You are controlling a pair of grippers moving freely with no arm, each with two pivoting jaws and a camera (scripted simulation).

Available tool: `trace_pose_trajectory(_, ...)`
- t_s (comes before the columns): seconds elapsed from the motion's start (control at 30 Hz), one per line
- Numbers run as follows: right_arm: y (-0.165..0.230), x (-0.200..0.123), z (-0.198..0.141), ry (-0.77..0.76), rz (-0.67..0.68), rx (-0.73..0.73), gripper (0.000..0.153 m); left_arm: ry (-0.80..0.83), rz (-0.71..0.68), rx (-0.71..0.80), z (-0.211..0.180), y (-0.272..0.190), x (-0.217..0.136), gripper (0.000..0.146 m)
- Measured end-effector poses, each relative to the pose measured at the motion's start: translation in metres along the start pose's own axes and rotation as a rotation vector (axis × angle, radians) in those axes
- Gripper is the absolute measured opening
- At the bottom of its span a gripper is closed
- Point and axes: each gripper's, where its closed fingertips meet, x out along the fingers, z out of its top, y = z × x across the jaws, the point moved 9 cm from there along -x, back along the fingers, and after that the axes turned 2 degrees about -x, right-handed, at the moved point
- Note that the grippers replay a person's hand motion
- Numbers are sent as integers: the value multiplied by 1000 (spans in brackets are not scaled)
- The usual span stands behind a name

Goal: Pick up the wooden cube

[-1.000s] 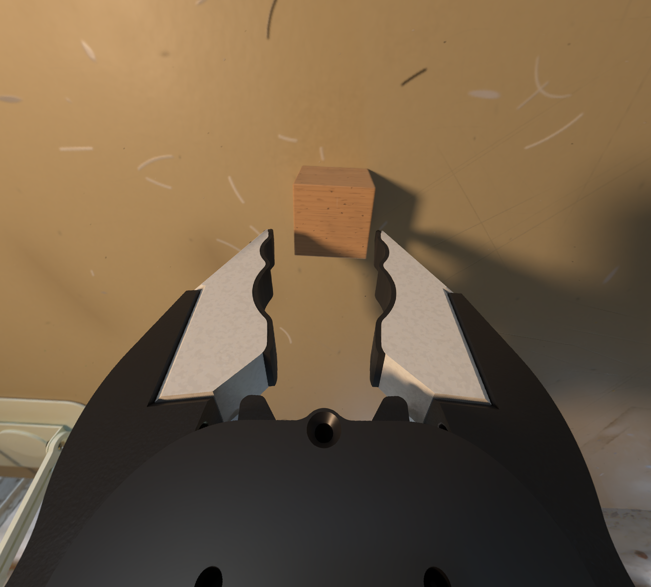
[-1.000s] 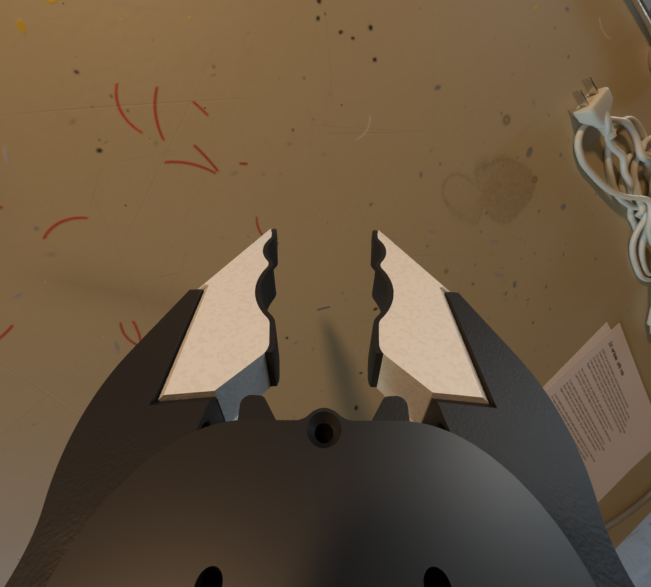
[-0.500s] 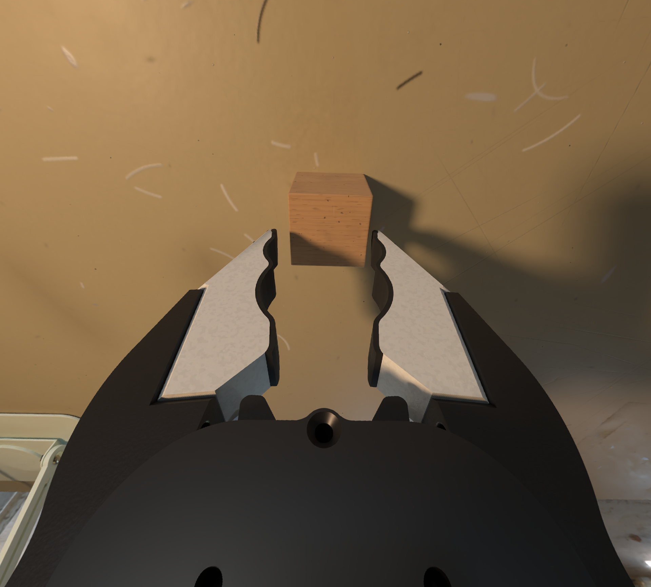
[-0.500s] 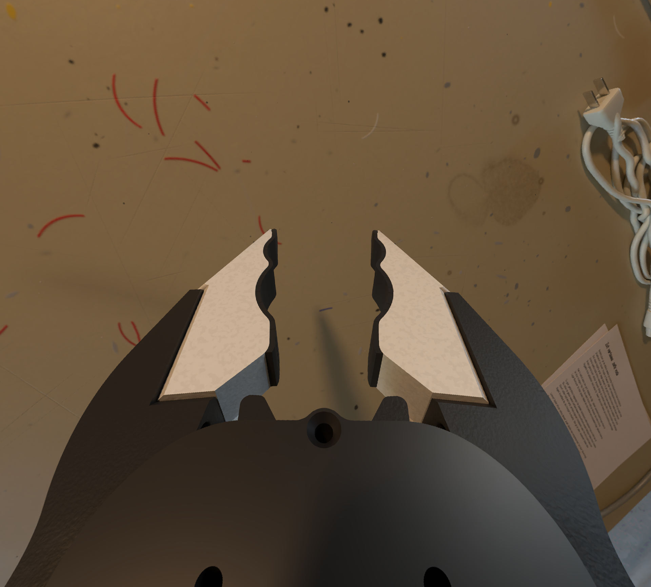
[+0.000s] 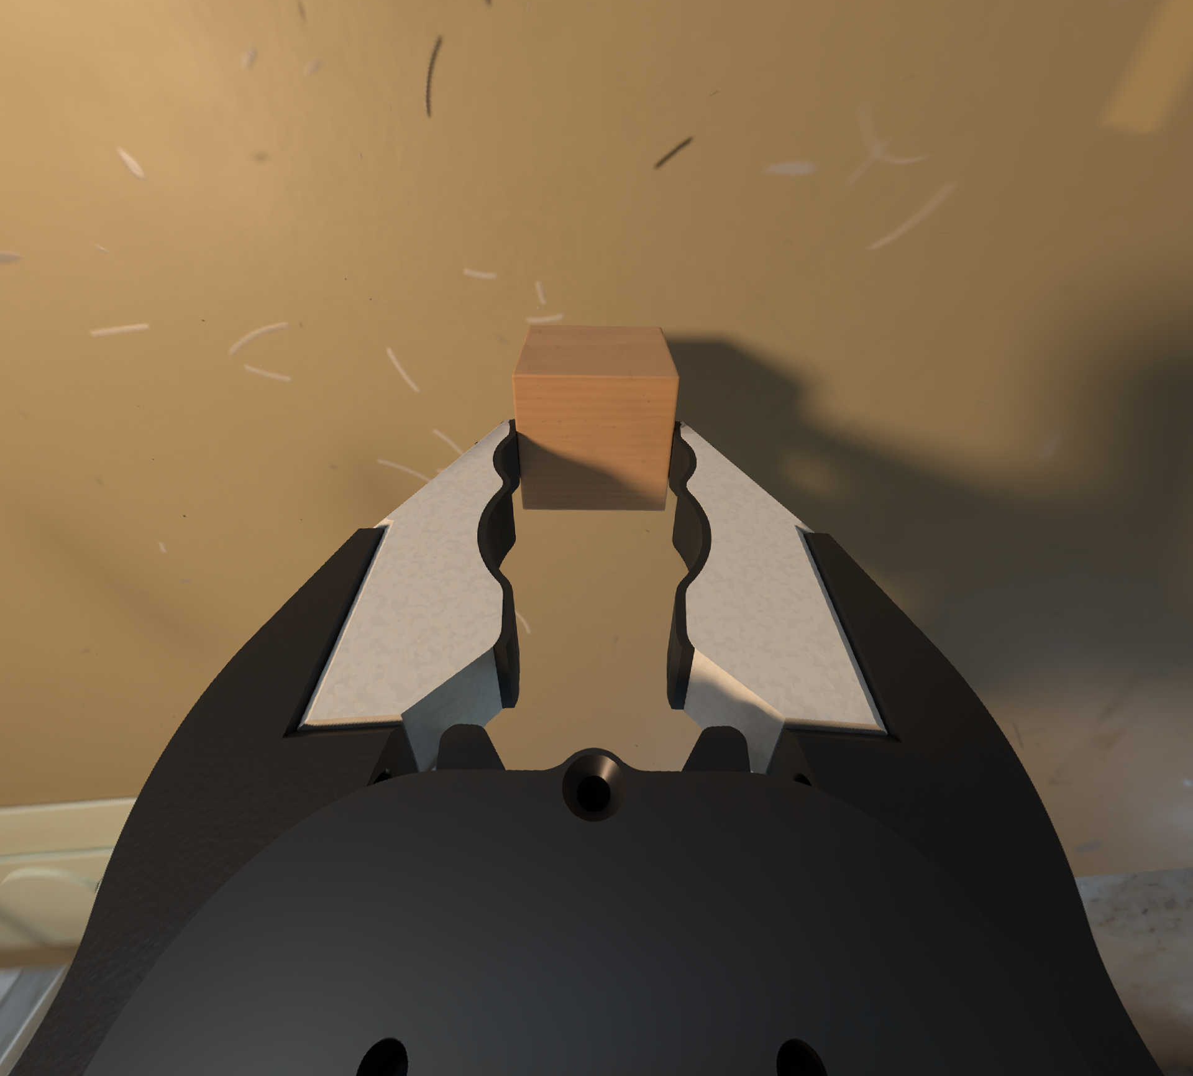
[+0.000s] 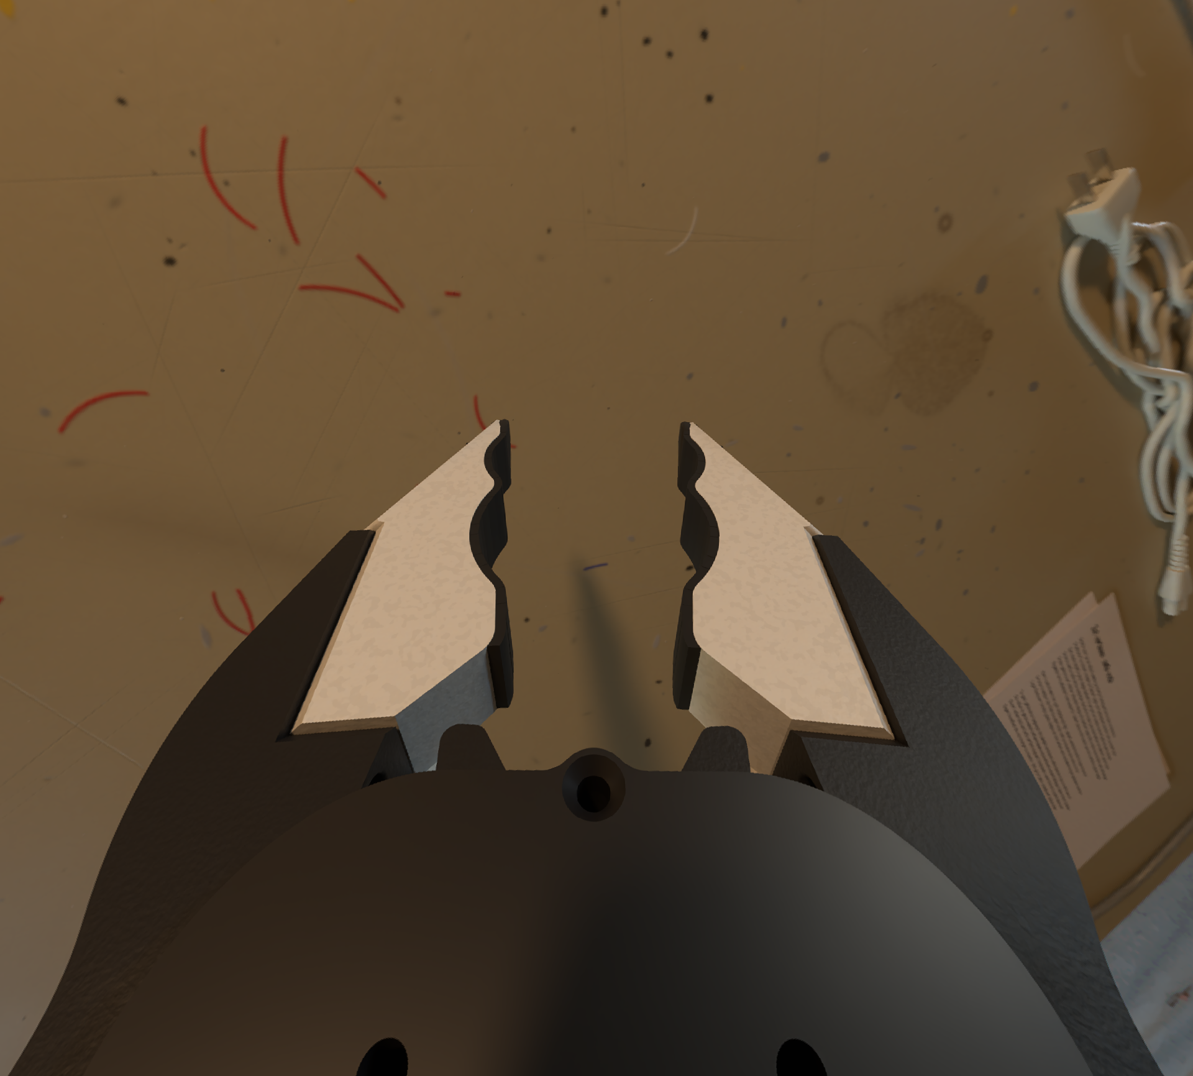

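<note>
The wooden cube [image 5: 594, 393] stands on the tan tabletop [image 5: 323, 205] in the left wrist view. My left gripper [image 5: 594, 435] has its two fingertips [image 5: 481, 464] pressed against the cube's left and right sides, so it is shut on the cube at the very tips. I cannot tell whether the cube's base rests on the table. The cube's shadow falls to the right. My right gripper [image 6: 592, 425] is open and empty over a bare, speckled part of the table. The cube does not show in the right wrist view.
A coiled white cable with a plug [image 6: 1142, 347] lies at the right of the right wrist view. A printed paper sheet [image 6: 1084, 715] lies below it near the table edge. A pale tray-like object [image 5: 45, 851] shows at the lower left of the left wrist view.
My left gripper moved forward until the cube came between its fingertips, and the fingers closed slightly onto it. The right gripper shifted only a little.
</note>
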Motion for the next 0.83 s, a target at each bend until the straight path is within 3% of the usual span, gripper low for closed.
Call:
trace_pose_trajectory(0.13,5,-17,13,-71,-63,-17,47,-275,-222,50,-14,-4,-59,46)
trace_pose_trajectory(0.23,15,-42,31,-177,-207,-66,36,-509,-550,251,-29,-28,-103,46)
trace_pose_trajectory(0.3,23,-62,40,-227,-326,-90,34,-567,-812,413,-36,-52,-122,46)
trace_pose_trajectory(0.43,48,-97,52,-183,-567,-114,35,-542,-1112,602,-42,-103,-137,46)
trace_pose_trajectory(0.5,67,-109,60,-248,-582,-172,36,-530,-1245,660,-45,-126,-141,46)
trace_pose_trajectory(0.7,123,-138,88,-778,-421,-333,50,-384,-1576,778,-56,-194,-137,46)
trace_pose_trajectory(0.83,148,-148,93,-1075,-347,-396,63,-243,-1646,828,-67,-235,-124,46)
